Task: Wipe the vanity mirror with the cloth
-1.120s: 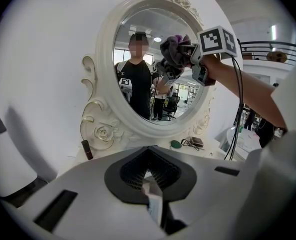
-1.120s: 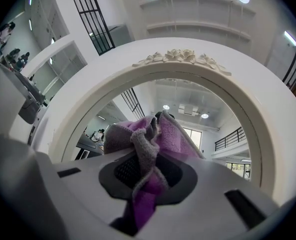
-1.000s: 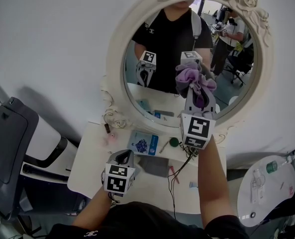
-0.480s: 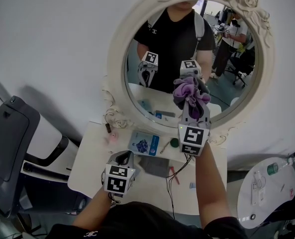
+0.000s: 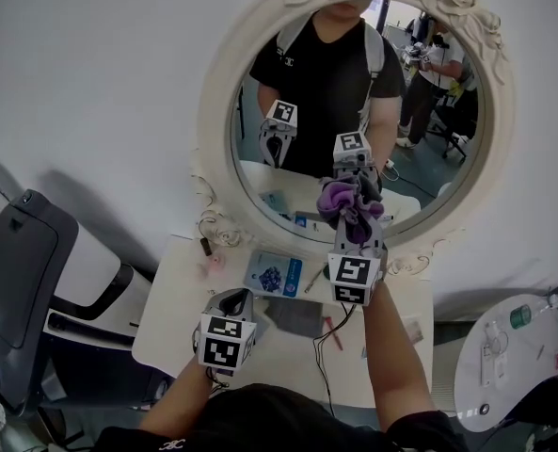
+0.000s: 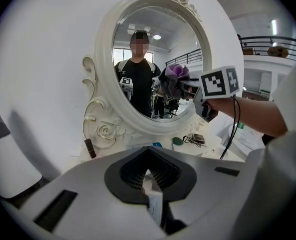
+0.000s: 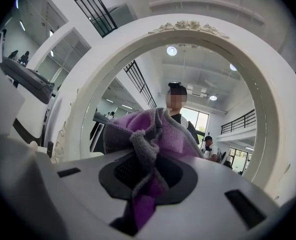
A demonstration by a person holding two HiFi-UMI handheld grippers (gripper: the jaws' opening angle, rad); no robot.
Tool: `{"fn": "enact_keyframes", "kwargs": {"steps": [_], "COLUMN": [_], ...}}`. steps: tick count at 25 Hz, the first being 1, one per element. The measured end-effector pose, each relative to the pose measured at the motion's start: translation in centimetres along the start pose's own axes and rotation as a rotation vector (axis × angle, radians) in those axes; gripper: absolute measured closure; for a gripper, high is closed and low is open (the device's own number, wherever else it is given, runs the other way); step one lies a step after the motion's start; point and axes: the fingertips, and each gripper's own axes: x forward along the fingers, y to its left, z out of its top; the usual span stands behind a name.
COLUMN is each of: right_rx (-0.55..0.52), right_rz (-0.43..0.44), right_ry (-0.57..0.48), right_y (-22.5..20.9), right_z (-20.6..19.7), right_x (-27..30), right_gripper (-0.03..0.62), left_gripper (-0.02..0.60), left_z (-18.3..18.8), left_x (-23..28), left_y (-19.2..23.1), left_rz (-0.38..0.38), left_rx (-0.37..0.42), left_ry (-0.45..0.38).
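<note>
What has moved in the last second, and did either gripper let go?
The right gripper, jaws shut on the cloth, slid down and left across the mirror. Nothing was taken hold of or let go. The left gripper stayed low over the table, jaws shut.

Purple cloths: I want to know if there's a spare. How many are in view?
1. The purple-and-grey fleece cloth is clamped in the right gripper, at the lower glass of the round white-framed mirror. No spare shows on the white table; one could be hidden.
</note>
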Motion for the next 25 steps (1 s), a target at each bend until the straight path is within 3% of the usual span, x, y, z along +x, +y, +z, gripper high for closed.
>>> {"fn": "enact_keyframes", "kwargs": {"steps": [11,20,25], "right_rx": [0.015,-0.010,-0.024], "right_rz": [0.046,0.084,0.061], "right_ry": [0.200,0.513,0.538], "right_y": [2.1,4.8,5.0], "right_z": [-6.3,-13.7,-14.7], "right_x": [0.1,0.1,0.1], "right_gripper": [0.542,0.540,0.542], "left_gripper": [0.575,0.575,0.575], "left_z": [-0.1,-0.4,-0.9], "left_x": [0.0,-0.3,-0.8], "left_y": [-0.2,-0.9,-0.5], "left_rz": [-0.001,-0.008,0.000], "left_rx": [0.008,0.007,-0.004], "left_ry": [0.004,0.004,0.003]}}
